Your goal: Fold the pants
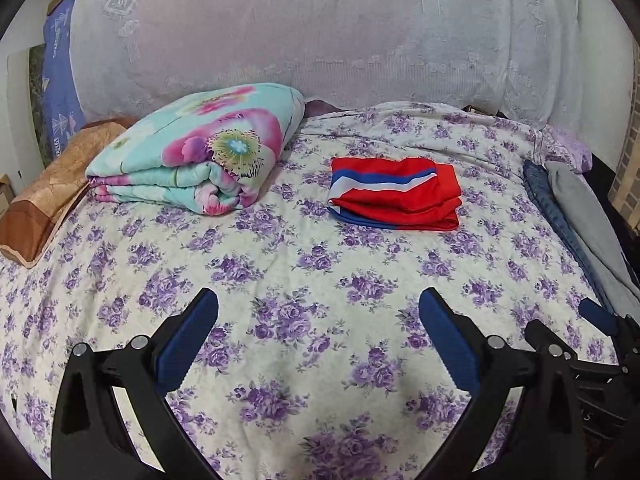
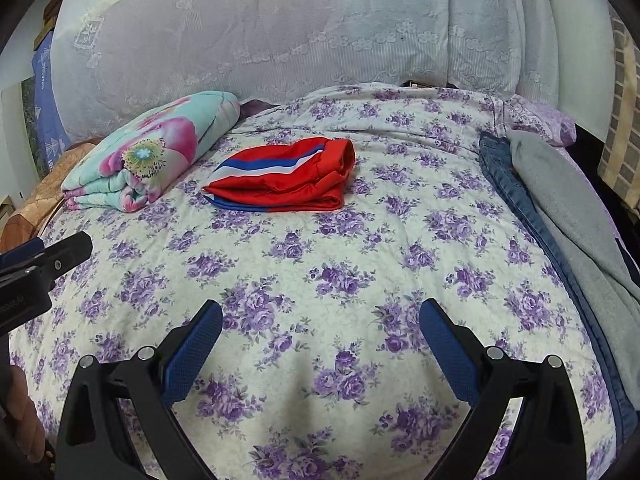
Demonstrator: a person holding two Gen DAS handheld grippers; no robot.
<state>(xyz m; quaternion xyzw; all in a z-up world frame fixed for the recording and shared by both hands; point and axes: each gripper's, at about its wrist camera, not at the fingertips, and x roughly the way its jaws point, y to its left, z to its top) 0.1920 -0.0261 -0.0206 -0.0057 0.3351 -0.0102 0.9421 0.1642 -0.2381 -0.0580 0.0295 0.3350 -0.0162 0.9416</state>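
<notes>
Folded red pants point(image 1: 394, 196) are lying mid-frame on the bed point(image 1: 280, 280); the left gripper point(image 1: 318, 336) and right gripper point(image 2: 320, 346) are hovering spread, holding nothing.

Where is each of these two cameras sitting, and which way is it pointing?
Left wrist view: sits on the left gripper, faces forward across the bed; its open fingers show, the right gripper at right.
Right wrist view: sits on the right gripper, same direction; the left gripper and a hand show at left.
Shared: the folded red pants, the floral quilt, jeans.
</notes>
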